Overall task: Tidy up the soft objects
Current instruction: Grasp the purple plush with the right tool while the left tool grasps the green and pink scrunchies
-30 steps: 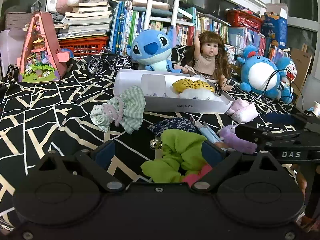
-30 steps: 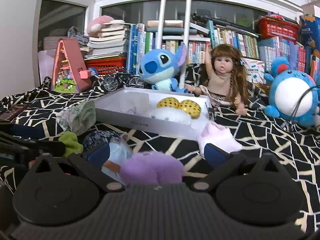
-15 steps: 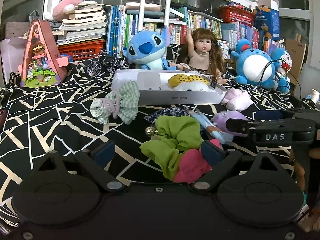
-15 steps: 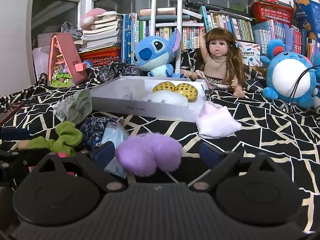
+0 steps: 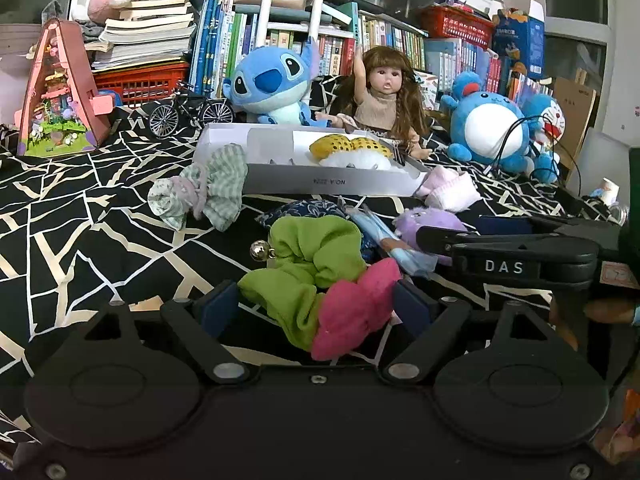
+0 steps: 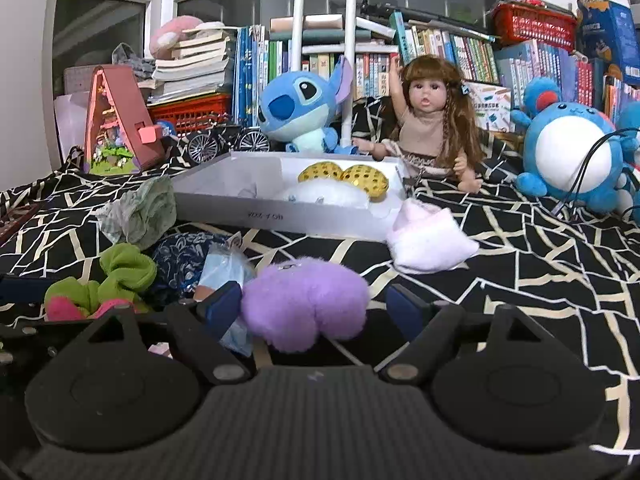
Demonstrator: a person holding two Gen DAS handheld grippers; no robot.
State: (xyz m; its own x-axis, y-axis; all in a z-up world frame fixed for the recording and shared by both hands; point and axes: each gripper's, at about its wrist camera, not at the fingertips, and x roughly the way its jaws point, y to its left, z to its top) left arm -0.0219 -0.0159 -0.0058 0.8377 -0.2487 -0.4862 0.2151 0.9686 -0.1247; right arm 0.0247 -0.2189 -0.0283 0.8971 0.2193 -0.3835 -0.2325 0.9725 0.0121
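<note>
**A:** What is the room like?

**B:** A black cloth with pale crack-like lines [image 5: 80, 208] covers the surface. Crowded bookshelves [image 6: 440, 60] line the back wall. A shallow white box [image 5: 320, 182] sits mid-surface, the landmark.

**A:** What lies near the box?

**B:** In front of it, a green scrunchie [image 5: 308, 264] and a pink scrunchie [image 5: 352, 312] touch each other between the spread fingers of the left gripper [image 5: 316, 306], which is not clamped on them. To the right of them, a purple plush [image 6: 306, 304] lies between the parted fingers of the right gripper [image 6: 314, 306], touching the left finger only.
</note>
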